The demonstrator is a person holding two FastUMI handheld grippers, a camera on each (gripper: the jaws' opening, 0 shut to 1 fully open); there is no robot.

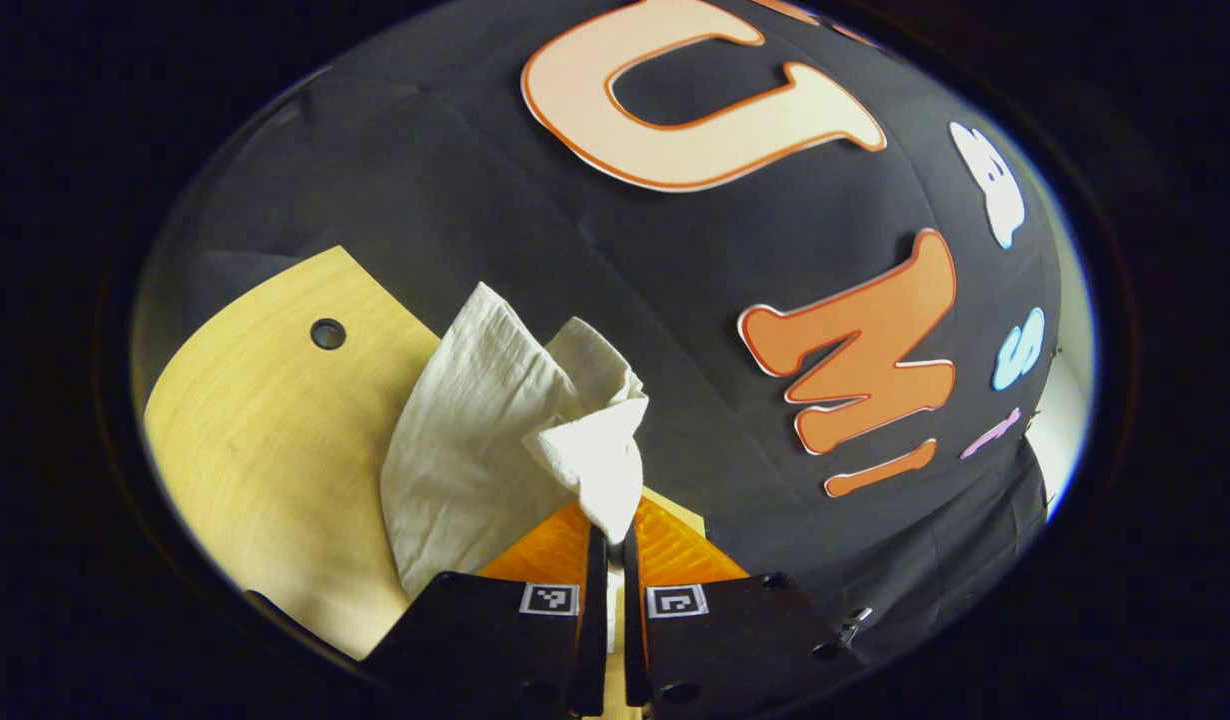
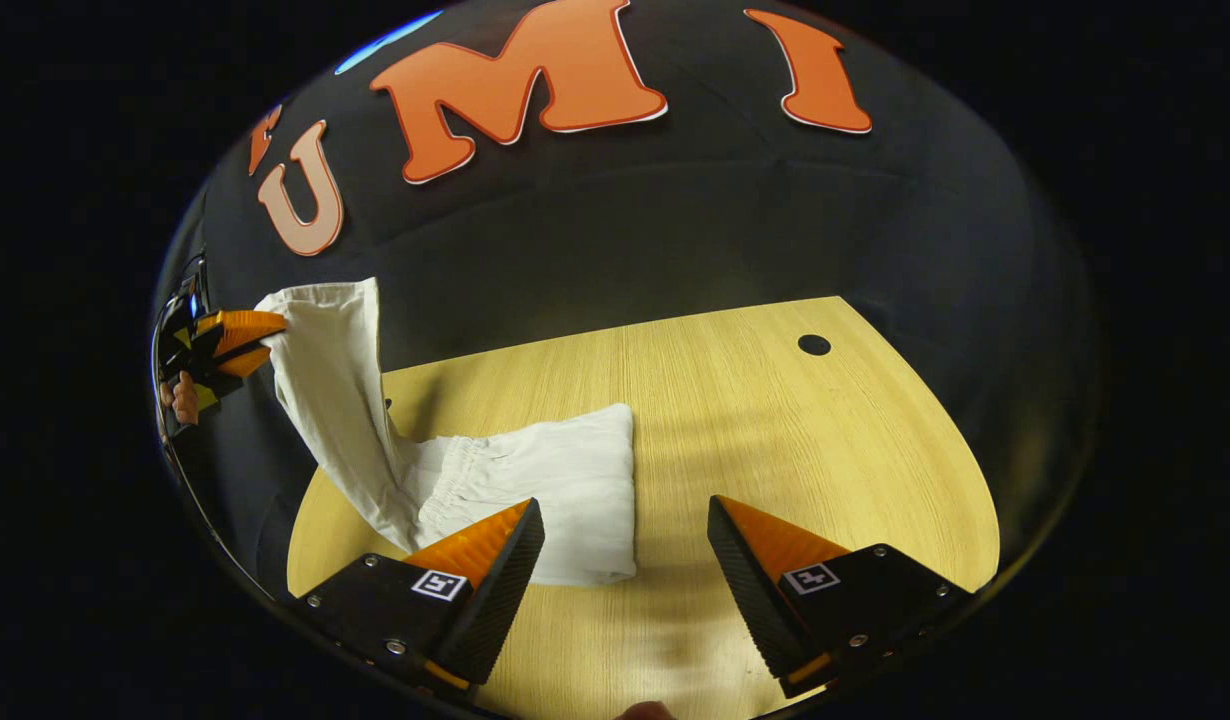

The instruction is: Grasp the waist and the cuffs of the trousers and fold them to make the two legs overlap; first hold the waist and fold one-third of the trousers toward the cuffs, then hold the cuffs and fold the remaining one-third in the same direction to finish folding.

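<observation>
White trousers (image 2: 535,480) lie partly folded on the wooden table (image 2: 775,440), elastic waist on top near the front. One end of them rises off the table's left edge to my left gripper (image 2: 275,335), which holds it in the air. In the left gripper view, that gripper (image 1: 615,535) is shut on a bunched fold of the white trousers (image 1: 495,420), which hang down toward the table (image 1: 265,430). My right gripper (image 2: 625,530) is open above the table, just right of the folded part, nothing between its fingers.
The table has a round cable hole (image 2: 814,345) near its far right corner. The booth's black cloth wall stands close behind the table. A hand (image 2: 183,398) holds the left gripper at the far left.
</observation>
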